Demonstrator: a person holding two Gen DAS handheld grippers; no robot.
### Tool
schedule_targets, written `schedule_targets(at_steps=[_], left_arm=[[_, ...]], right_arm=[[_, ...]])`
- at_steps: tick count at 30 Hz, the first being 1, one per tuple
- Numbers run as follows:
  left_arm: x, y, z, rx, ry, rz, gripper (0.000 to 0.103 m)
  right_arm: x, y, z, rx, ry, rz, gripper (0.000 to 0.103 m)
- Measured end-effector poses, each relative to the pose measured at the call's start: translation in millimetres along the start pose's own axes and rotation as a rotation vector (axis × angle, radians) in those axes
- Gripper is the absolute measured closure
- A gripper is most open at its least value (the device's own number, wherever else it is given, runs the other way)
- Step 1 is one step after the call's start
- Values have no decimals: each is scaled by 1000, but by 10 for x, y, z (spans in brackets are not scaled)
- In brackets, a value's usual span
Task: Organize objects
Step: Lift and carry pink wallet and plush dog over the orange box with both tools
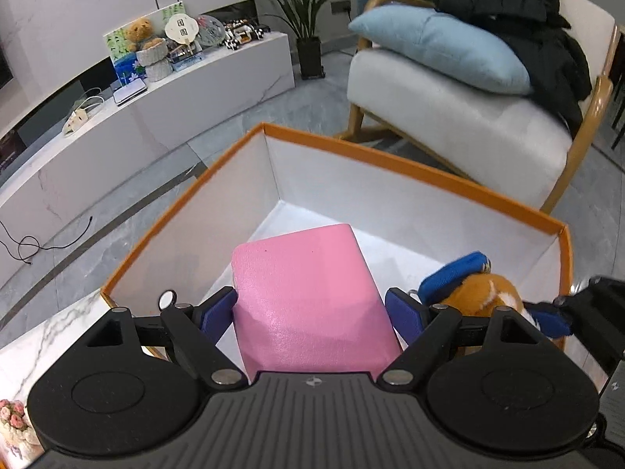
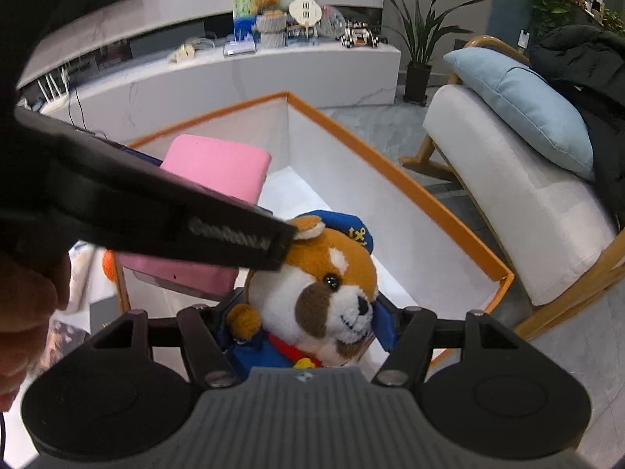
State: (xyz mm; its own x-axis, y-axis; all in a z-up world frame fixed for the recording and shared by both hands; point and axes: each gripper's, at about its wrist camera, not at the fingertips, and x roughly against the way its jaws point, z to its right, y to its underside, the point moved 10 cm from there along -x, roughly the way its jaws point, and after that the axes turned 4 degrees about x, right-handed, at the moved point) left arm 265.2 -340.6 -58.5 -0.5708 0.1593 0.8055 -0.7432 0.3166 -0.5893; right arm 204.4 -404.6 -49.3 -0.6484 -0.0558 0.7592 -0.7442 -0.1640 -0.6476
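Note:
My left gripper is shut on a pink padded case, its blue pads pressed against the case's two sides. The case hangs over the open white box with the orange rim. My right gripper is shut on a plush dog that wears a blue sailor cap and jacket. It holds the dog by the body, above the same box. In the left wrist view the plush dog shows to the right of the case. In the right wrist view the pink case is partly hidden behind the left tool's black body.
A white armchair with a blue pillow and a black coat stands right behind the box. A low white bench carries a teddy bear and small items, with a potted plant beside it. A hand shows at the left edge.

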Motion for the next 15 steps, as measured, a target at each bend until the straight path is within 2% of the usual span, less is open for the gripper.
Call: schedule_targets(at_steps=[11, 15], left_arm=[[-138, 281, 20, -56, 13, -116, 6], [-163, 380, -14, -35, 28, -137, 6]], right_arm=[[-177, 195, -139, 76, -25, -120, 36], [-213, 225, -170, 125, -23, -149, 36]])
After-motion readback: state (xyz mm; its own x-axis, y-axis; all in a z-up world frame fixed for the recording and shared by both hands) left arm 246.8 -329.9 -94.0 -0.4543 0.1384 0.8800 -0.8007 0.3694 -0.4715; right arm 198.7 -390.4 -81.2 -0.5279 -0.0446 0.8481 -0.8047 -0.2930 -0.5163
